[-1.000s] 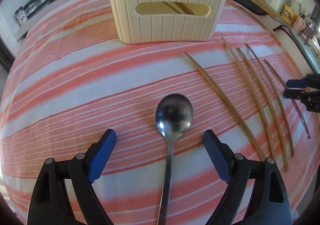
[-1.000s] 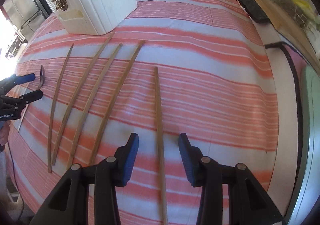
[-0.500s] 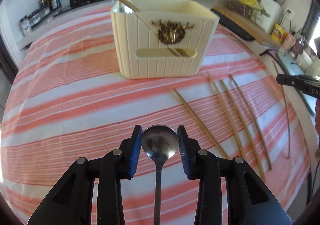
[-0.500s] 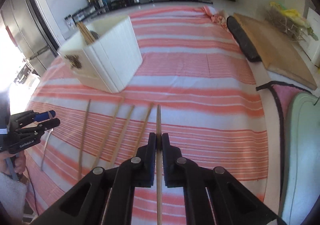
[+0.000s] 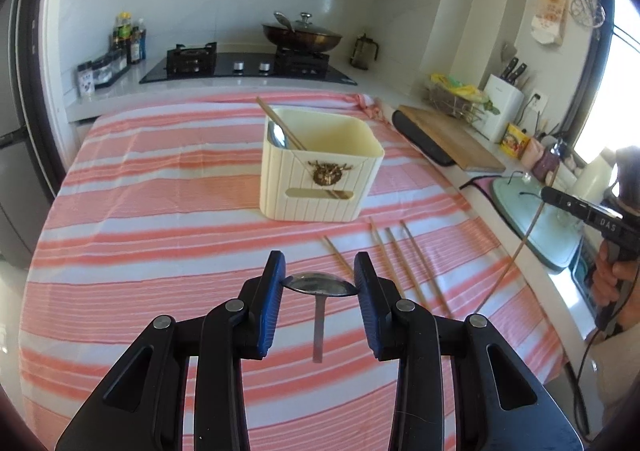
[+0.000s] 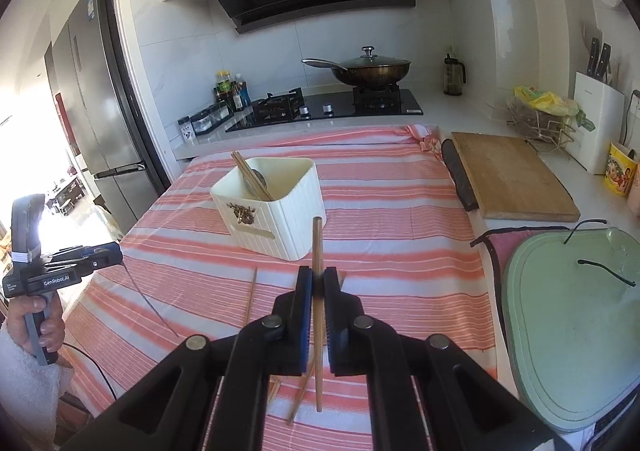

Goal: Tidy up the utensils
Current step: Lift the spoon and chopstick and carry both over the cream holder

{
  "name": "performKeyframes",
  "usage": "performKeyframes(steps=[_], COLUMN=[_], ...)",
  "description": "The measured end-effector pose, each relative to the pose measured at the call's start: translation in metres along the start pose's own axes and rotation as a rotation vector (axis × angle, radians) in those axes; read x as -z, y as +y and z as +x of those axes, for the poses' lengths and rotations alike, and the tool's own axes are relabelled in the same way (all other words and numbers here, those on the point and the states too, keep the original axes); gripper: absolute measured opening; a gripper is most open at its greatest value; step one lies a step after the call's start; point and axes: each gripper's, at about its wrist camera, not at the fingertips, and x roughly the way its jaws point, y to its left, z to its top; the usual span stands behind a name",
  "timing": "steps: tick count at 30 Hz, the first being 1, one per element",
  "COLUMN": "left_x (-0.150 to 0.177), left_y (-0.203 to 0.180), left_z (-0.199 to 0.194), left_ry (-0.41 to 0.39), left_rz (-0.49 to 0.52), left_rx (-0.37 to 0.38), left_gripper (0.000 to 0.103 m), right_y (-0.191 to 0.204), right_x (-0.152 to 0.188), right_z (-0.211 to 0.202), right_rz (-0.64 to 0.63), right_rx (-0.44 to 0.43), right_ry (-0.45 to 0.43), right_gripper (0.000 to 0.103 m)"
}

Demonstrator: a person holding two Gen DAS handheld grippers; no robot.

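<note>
Left tool (image 5: 319, 283) pinching spoon (image 5: 319, 284) by bowl edges only, handle hanging free above counter (image 5: 132, 235): likely to pivot or slip. Right tool (image 6: 316, 283) pressed together on chopstick (image 6: 317, 315), held near mid-length, clear of counter; could twist. Beyond, holder (image 5: 320, 175) already crowded on left side: possible snag on entry.

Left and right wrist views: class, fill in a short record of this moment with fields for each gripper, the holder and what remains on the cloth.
left gripper: shut on the spoon, gripping its bowl, handle hanging down, lifted off the cloth
right gripper: shut on one chopstick, held clear of the cloth
holder: cream box, upright on the striped cloth, already containing a spoon and chopsticks
loose chopsticks: four lying on the cloth, in front of the holder
</note>
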Motion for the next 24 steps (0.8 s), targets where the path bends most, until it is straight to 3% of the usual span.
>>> performKeyframes(steps=[13, 24], left_x=[-0.012, -0.046], left_y=[0.004, 0.006], left_z=[-0.02, -0.032], left_ry=[-0.039, -0.071], left_rz=[-0.007, -0.019], left_rx=[0.012, 0.072], left_gripper=[0.035, 0.035], right_y=[-0.002, -0.001], right_x=[-0.019, -0.051], right_z=[-0.011, 0.0], right_rz=[0.007, 0.001], right_rx=[-0.004, -0.018], right_ry=[-0.067, -0.103], right_gripper=[0.006, 0.006])
